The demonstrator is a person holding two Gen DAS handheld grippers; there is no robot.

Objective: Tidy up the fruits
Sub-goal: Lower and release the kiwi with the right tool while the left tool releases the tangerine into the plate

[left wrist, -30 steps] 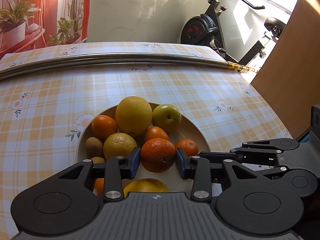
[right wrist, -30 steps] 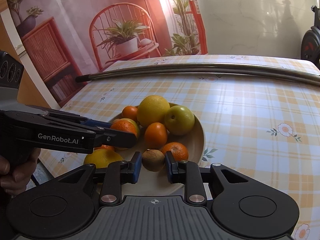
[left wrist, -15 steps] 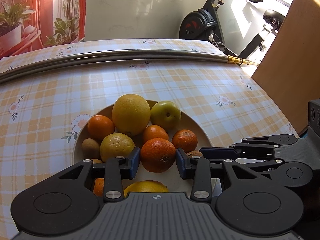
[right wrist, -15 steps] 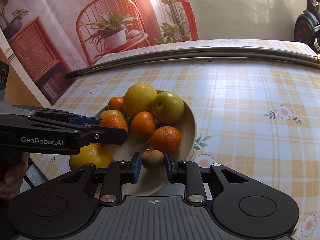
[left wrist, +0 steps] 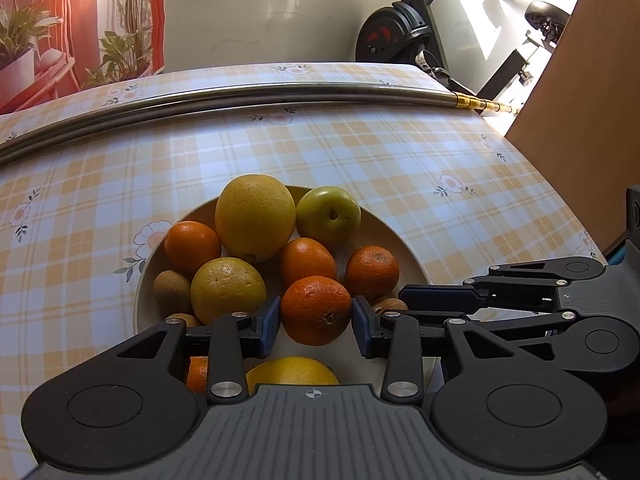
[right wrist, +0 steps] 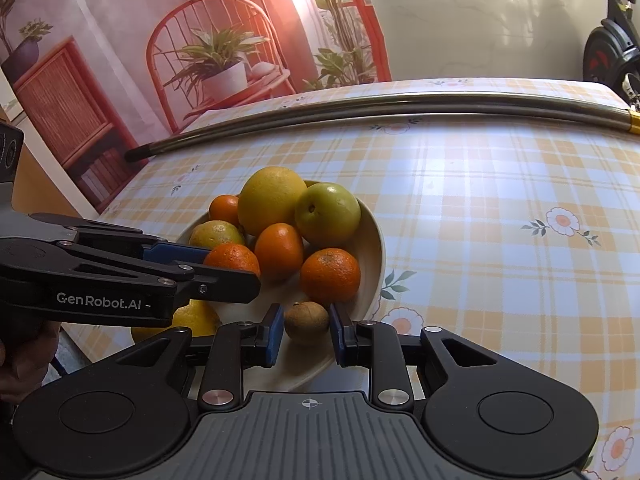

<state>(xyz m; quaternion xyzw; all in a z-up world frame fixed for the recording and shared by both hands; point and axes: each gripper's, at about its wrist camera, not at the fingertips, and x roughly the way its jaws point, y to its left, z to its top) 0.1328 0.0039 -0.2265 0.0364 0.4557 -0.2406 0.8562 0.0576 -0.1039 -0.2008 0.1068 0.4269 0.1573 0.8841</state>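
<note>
Between the left gripper pads, seemingly touching, sits an orange.

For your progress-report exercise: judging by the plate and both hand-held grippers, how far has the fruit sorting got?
Done: nothing visibly sorted; every fruit sits over the plate, none on the tablecloth. In hand: the left hand-held gripper brackets an orange, pads at its sides, and the right hand-held gripper brackets a small brown fruit. Left: the remaining piled fruits.

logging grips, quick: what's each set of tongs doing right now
left tongs: closed on the orange.
right tongs: closed on the small brown fruit.
</note>
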